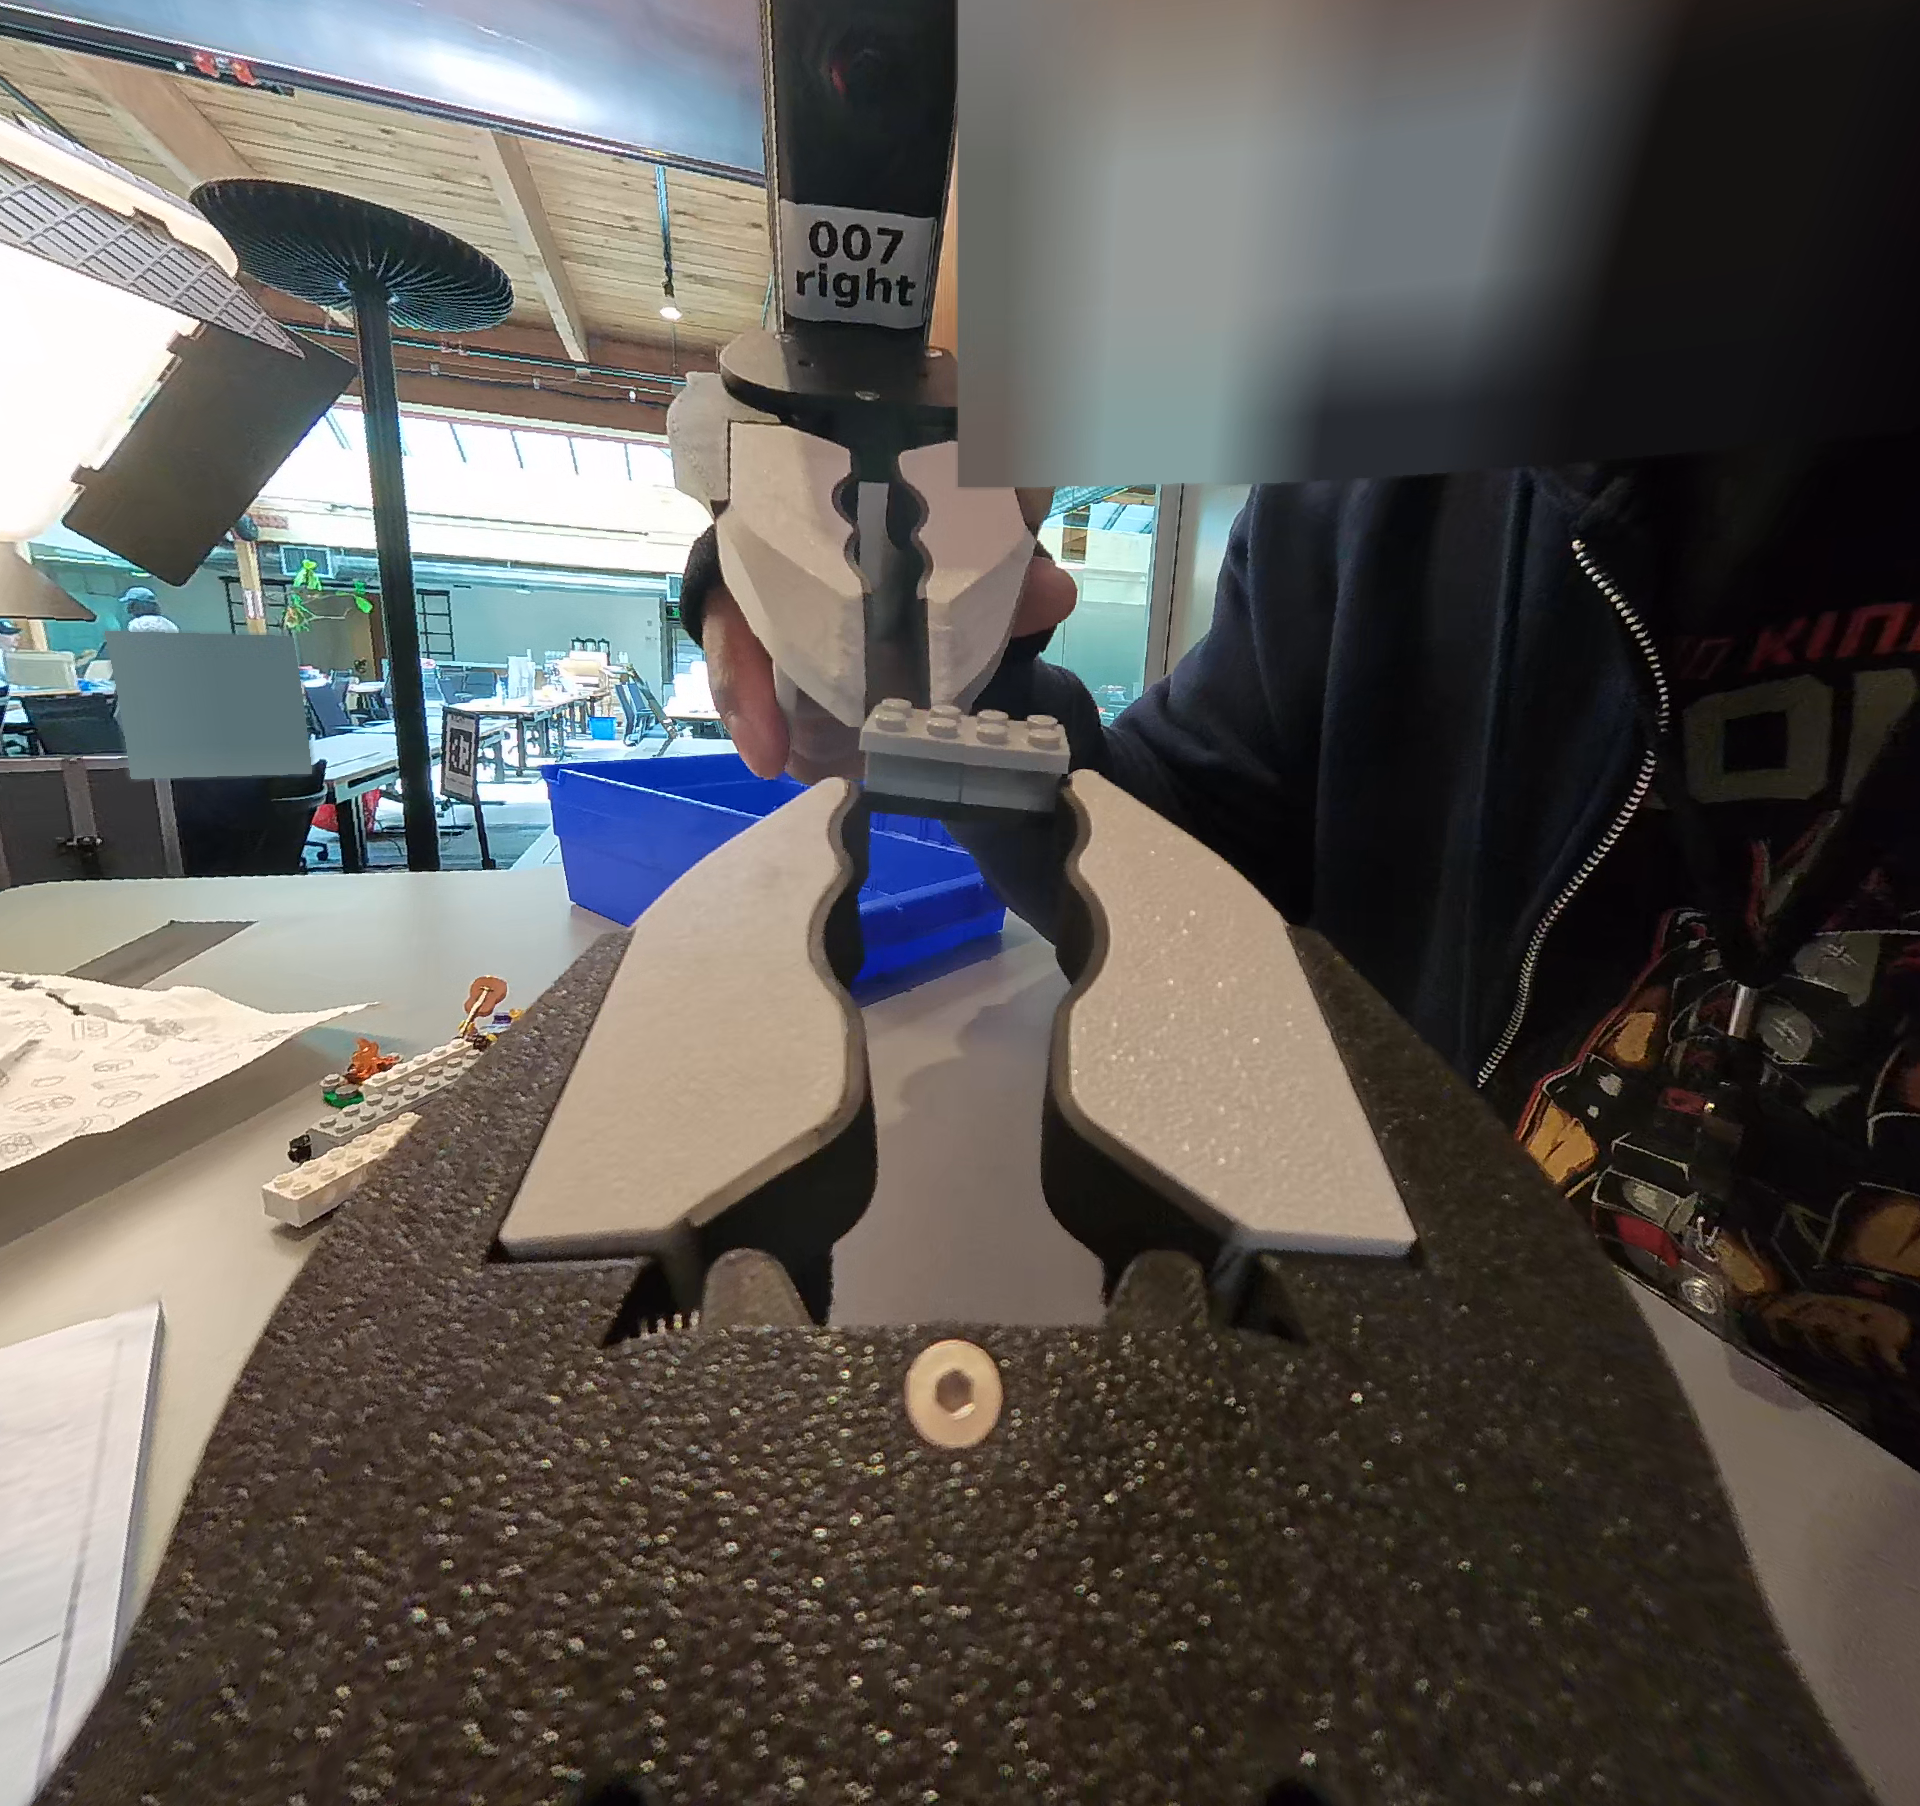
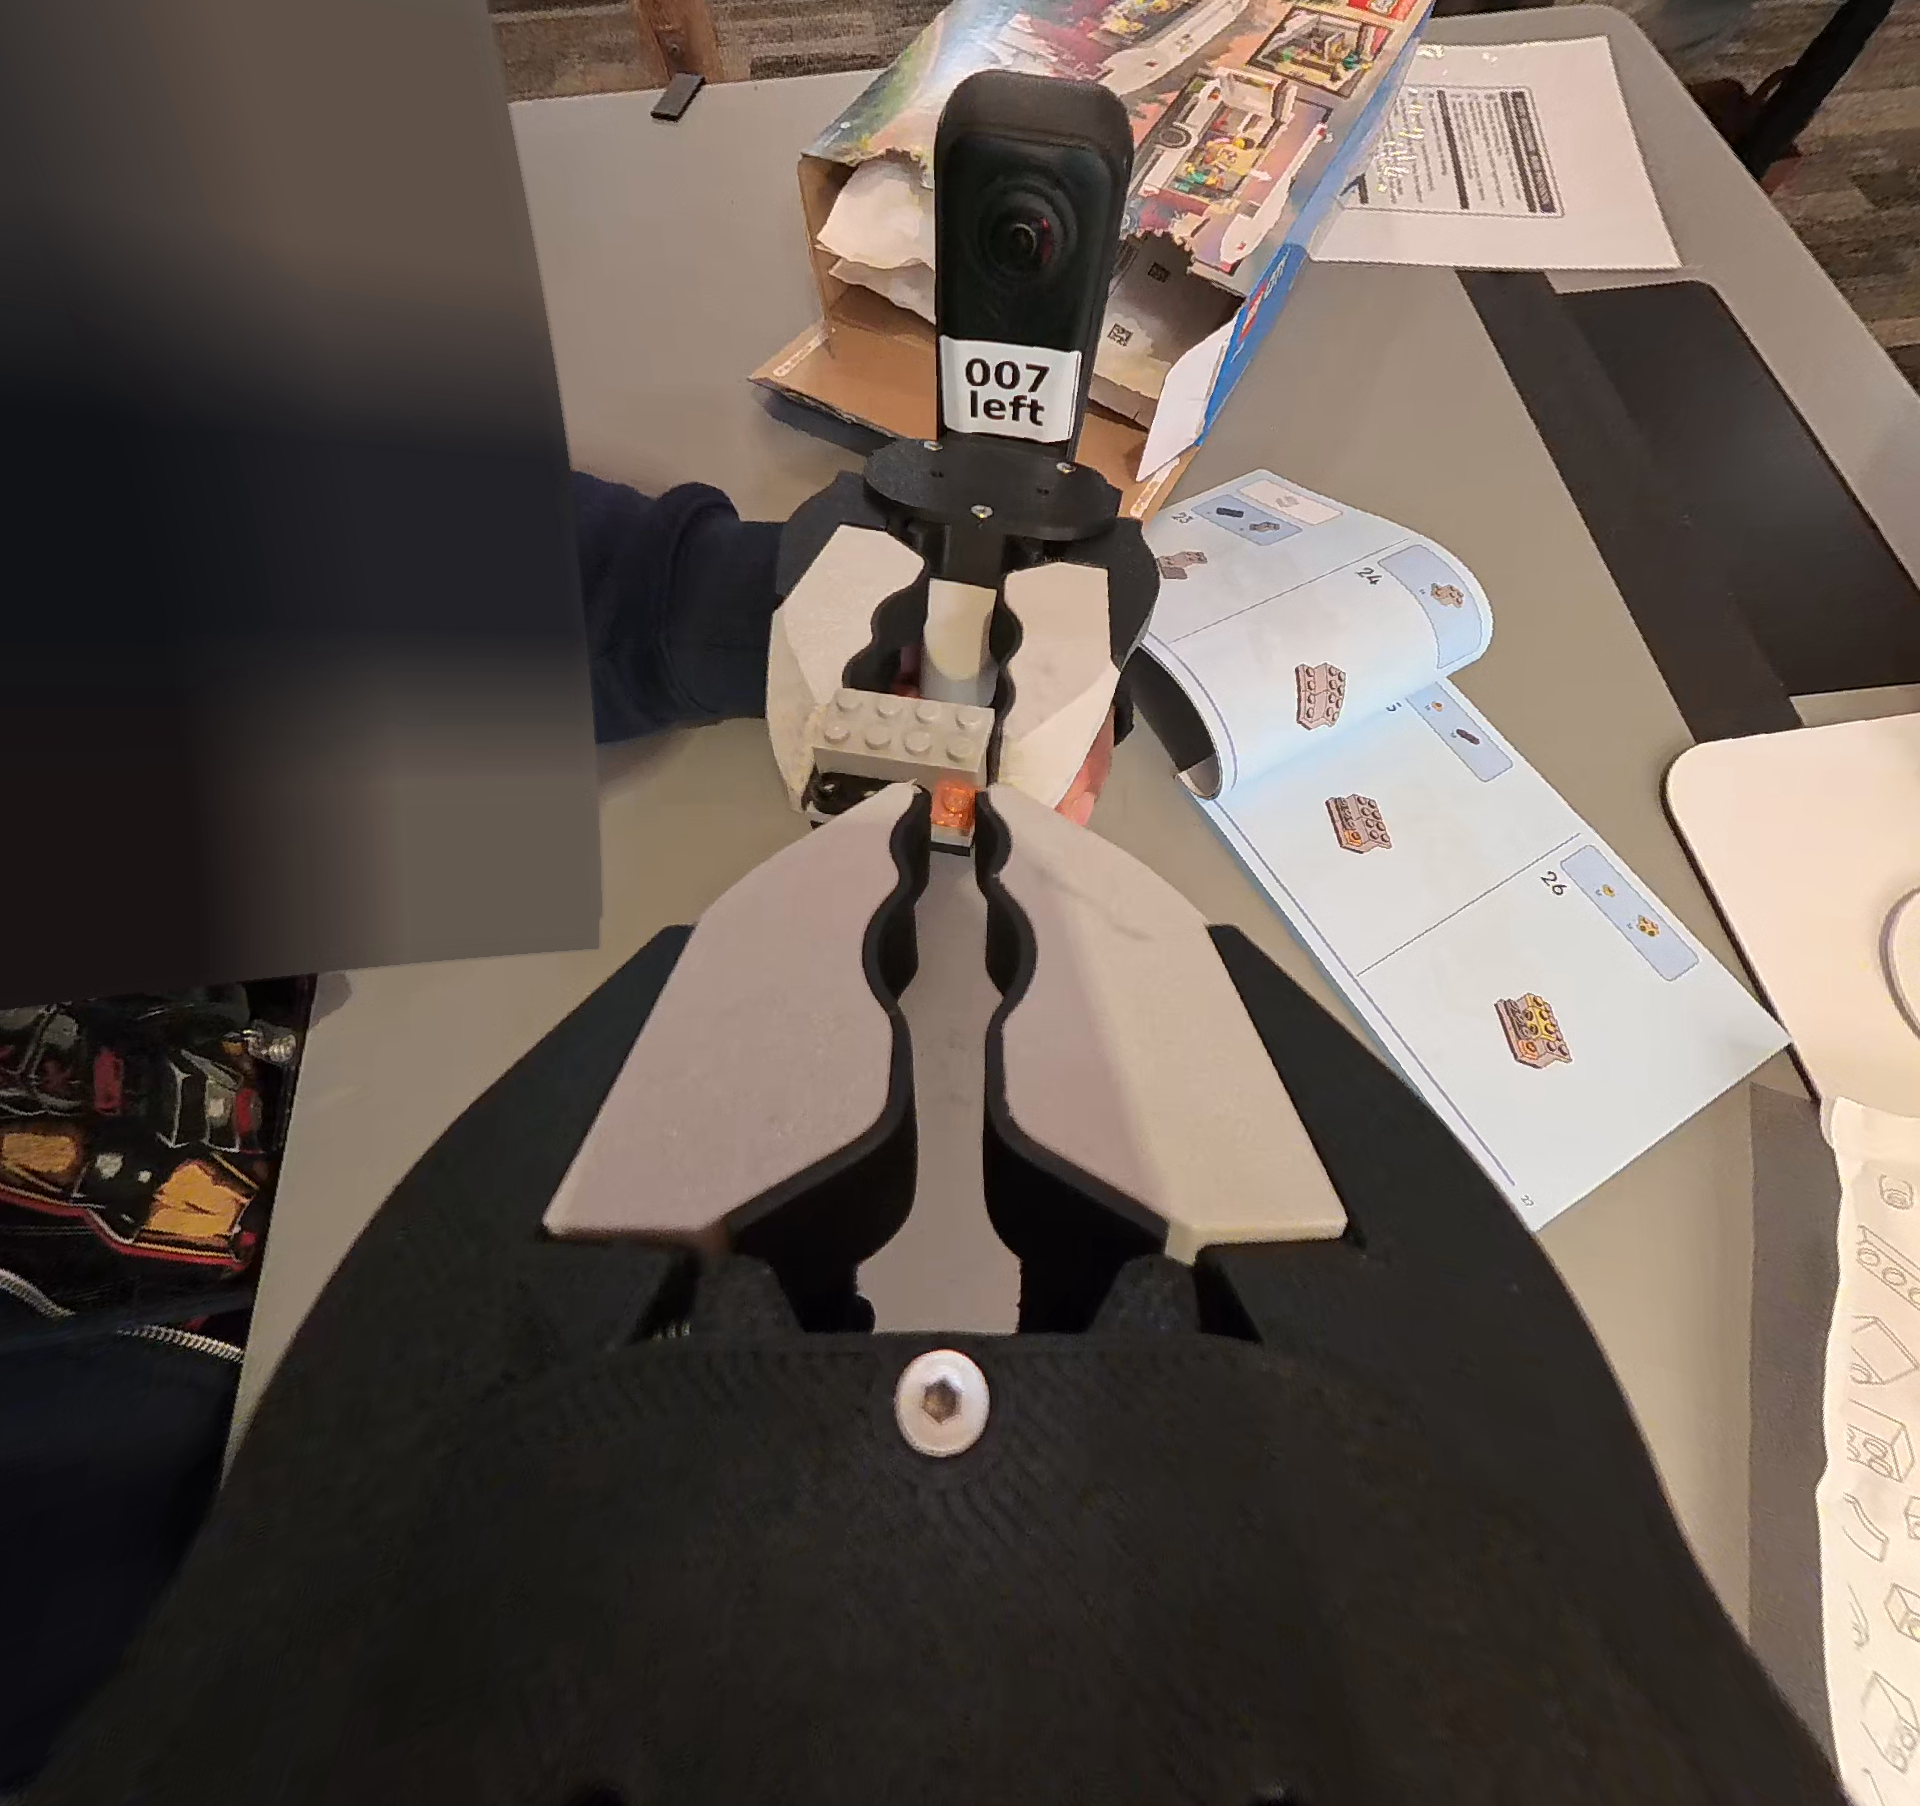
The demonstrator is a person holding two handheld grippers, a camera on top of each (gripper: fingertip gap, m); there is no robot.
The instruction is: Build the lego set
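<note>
Right tool (image 2: 948, 821) pinched a small orange stud piece (image 2: 952, 809) against the grey brick stack (image 1: 966, 759) clamped in the left tool (image 1: 961, 800); off-line pressure risked popping either loose above the table (image 2: 1351, 385).

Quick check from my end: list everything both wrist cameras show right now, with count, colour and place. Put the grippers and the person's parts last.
Brick stack: one, grey, clamped between the left gripper's tips, held above the table.
Small stud piece: one, clear orange, pinched in the right gripper's tips, against the stack's front.
Bin: one, blue, on the table behind the grippers.
Loose brick strips: a few, grey and white, on the table at left.
Instruction booklet: one, pale blue, open at right.
Set box: one, printed cardboard, opened, far side.
Printed sheet: one, white, beside the box.
Table: one, grey.
Left gripper: grey fingers, black body.
Right gripper: same build.
Sleeve: dark blue.
</note>
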